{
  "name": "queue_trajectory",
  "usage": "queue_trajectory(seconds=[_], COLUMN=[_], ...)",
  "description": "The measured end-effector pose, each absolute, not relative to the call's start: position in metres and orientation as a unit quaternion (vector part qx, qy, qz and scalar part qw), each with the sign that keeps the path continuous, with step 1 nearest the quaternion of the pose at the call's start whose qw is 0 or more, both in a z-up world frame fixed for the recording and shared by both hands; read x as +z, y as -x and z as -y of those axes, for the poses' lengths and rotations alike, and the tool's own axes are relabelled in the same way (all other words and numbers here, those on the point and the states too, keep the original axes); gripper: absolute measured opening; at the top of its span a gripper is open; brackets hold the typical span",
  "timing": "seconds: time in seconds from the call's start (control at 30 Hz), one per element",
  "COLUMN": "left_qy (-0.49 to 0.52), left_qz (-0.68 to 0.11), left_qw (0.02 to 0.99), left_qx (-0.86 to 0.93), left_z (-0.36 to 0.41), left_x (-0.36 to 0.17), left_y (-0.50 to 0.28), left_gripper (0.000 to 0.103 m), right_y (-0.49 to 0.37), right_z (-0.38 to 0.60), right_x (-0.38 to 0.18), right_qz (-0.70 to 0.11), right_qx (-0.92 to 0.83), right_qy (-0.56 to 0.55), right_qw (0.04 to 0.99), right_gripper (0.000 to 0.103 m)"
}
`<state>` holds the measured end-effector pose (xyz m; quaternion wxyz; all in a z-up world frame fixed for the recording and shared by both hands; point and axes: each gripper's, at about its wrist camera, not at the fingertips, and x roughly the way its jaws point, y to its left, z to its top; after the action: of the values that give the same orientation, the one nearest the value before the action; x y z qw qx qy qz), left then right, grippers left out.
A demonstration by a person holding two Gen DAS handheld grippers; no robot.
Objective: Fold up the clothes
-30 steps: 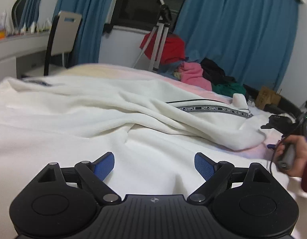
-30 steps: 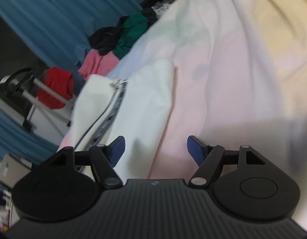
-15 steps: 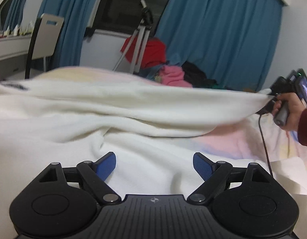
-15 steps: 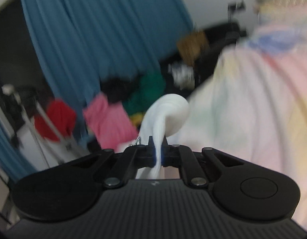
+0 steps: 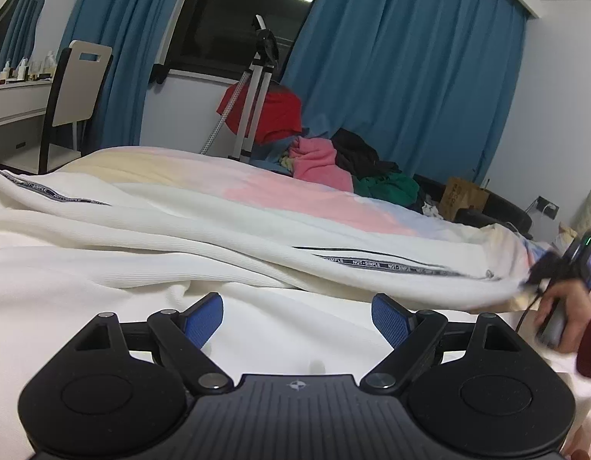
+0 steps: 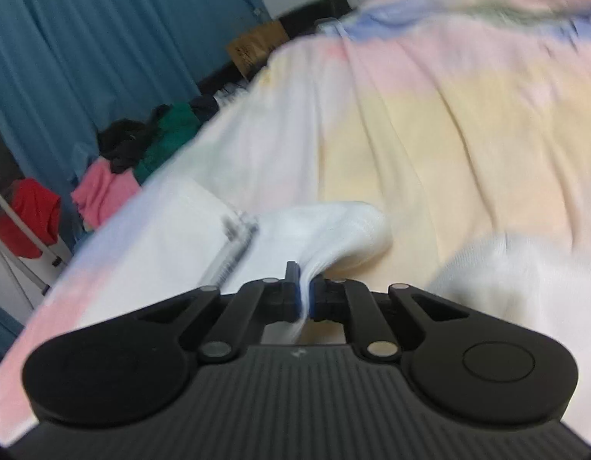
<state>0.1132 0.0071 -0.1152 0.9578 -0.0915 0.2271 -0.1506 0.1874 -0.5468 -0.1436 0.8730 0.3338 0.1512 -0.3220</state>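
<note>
- While the left gripper (image 5: 297, 316) is hovering low over the white garment (image 5: 149, 237), its blue pads (image 5: 203, 316) are standing wide apart with nothing between them.
- Spread across the pastel bedsheet (image 5: 280, 195), the garment is filling most of the left wrist view, with white ribbed cloth lying directly under the left gripper.
- One long fold of the garment, carrying a black band printed "NOT-SIMPLE" (image 5: 375, 264), is stretching from the left side of the bed towards the right edge of that view.
- At that right edge, the person's hand (image 5: 567, 318), with a dark red sleeve (image 5: 590, 349) at the wrist, is gripping the handle of the right gripper, which is blurred there.
- In the right wrist view, the right gripper (image 6: 303, 299) is pinching a bunched white end of the garment (image 6: 333, 226), its jaws closed tightly on the cloth.
- From the pinch, the cloth is bulging forward and lying over the sheet (image 6: 448, 115), with the printed band (image 6: 234, 249) running off to the left beside it.
- More white cloth (image 6: 517, 280) is sitting just to the right of the right gripper; that view is blurred, so finer detail cannot be told.
- Beyond the bed, a pile of clothes (image 5: 333, 161) in pink, black and green is lying before the blue curtains (image 5: 402, 76).
- A tripod (image 5: 253, 92) draped with red cloth is standing by the dark window (image 5: 234, 15), and a chair (image 5: 71, 96) is standing at a white desk on the left.
</note>
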Motion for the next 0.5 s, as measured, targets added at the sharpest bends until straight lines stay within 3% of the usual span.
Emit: queue_trajectory(seconds=[0.17,0.37,0.5], left_qy=[0.089,0.047,0.025], left_qz=[-0.23,-0.238,-0.219], left_qw=[0.958,0.961,0.966], left_qx=[-0.144,-0.131,-0.134], left_z=[-0.01,-0.002,0.009], left_x=[-0.11,-0.107,-0.097], left_y=[-0.116,-0.114,-0.103], left_gripper=[0.087,0.087,0.087], right_y=[-0.175,-0.177,-0.173], right_z=[0.549,0.547,0.524], right_x=[-0.138,-0.189,-0.162], right_qz=[-0.147,-0.215,-0.231], right_qx=[-0.317,-0.323,-0.32], right_qy=[-0.319,-0.286,-0.234], right_qw=[0.881,0.876,0.889], right_gripper=[0.007,0.008,0.017])
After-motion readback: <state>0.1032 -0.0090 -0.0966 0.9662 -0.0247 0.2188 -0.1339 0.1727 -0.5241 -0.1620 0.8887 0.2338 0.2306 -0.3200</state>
